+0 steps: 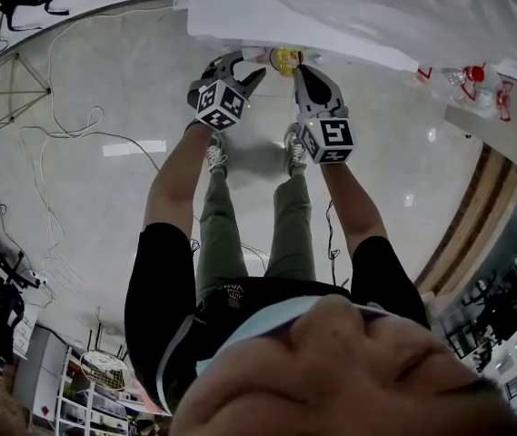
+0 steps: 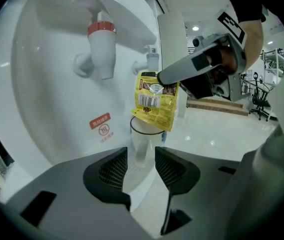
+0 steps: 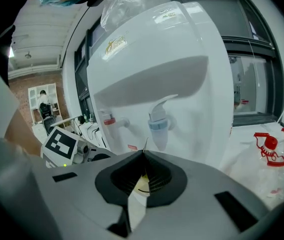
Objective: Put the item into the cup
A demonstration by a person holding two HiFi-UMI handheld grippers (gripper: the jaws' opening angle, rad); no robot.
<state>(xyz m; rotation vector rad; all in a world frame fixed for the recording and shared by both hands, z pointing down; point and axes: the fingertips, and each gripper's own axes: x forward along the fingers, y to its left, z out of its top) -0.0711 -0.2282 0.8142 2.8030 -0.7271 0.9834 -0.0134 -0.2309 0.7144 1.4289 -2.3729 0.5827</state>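
While the right gripper (image 3: 142, 159) clamps the packet (image 2: 155, 101) above the cup (image 2: 144, 144) — left gripper (image 2: 141, 166) gapes.

The packet (image 2: 155, 100) hangs just above the cup (image 2: 144, 141), which stands before the dispenser (image 2: 47, 84)

The person wears a black short-sleeved shirt (image 1: 163, 284), olive trousers (image 1: 217, 234) and grey sneakers (image 1: 215, 155).
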